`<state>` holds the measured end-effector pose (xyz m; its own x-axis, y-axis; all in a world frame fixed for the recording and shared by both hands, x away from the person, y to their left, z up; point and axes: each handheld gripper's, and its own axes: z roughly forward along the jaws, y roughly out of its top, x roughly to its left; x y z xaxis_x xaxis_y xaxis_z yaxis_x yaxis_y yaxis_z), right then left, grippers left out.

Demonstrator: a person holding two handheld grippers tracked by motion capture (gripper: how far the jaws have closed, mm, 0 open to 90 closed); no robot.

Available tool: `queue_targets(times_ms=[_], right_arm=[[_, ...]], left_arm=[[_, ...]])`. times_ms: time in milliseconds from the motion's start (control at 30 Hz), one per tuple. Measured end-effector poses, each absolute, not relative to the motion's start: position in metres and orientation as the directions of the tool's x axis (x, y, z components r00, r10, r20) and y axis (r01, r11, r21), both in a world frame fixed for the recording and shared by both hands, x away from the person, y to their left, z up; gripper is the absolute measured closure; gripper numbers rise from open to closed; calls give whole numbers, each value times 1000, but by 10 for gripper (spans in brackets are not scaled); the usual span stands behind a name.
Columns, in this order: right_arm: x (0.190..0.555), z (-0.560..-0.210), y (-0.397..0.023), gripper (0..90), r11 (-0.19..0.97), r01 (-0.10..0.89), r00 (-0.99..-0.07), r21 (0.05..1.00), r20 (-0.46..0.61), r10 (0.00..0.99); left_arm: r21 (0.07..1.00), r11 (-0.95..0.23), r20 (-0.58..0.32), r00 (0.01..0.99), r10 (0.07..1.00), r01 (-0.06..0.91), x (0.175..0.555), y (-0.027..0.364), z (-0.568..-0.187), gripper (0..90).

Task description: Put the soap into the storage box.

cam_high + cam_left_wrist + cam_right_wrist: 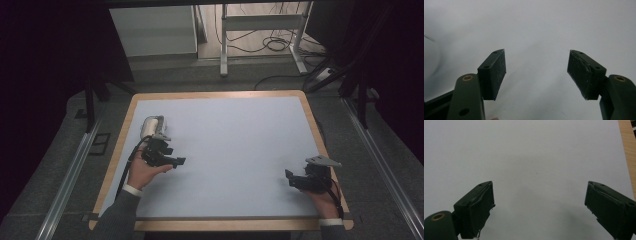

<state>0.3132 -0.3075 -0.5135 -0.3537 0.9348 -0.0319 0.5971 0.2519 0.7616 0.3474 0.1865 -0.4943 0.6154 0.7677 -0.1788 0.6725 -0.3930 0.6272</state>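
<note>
I read the step in hand as either the end of a set-down or the start of a reach; the frames don't settle which. The thing concerned is a small pale cylinder (151, 125), perhaps a roll or a capped tube, too small to name for certain. It lies near the table's (235, 140) 9 o'clock edge, on the light blue sheet, with its long axis running roughly from 6 to 12 o'clock.

My left gripper (176, 161) sits just at 6 o'clock of the cylinder. From the high view I can't tell whether its body touches it. Its jaws point toward 3 o'clock, away from the cylinder. In the left gripper view they (536, 72) stand wide with nothing between them, bare sheet ahead.

My right gripper (290, 179) rests low over the table's 4 o'clock corner, well apart from the cylinder, jaws aimed toward 9 o'clock. In the right gripper view they (539, 207) are spread wide and empty.

Pose: left forearm enters from 7 o'clock, hand wrapped around the gripper's body, held about level. The right hand is likewise level, close to the near edge.

Next move, my judgement: if the cylinder is to be taken, the left hand must swing its jaws round toward 12 o'clock and straddle it across its narrow width.
</note>
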Motion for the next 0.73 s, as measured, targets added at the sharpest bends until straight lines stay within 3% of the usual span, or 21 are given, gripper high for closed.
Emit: queue_targets(times_ms=[733], right_arm=[[311,-510,-306,84,251,579,-359,776,-33,933]], left_arm=[[653,-346,-219,605,766,674,319,190,-510,283]])
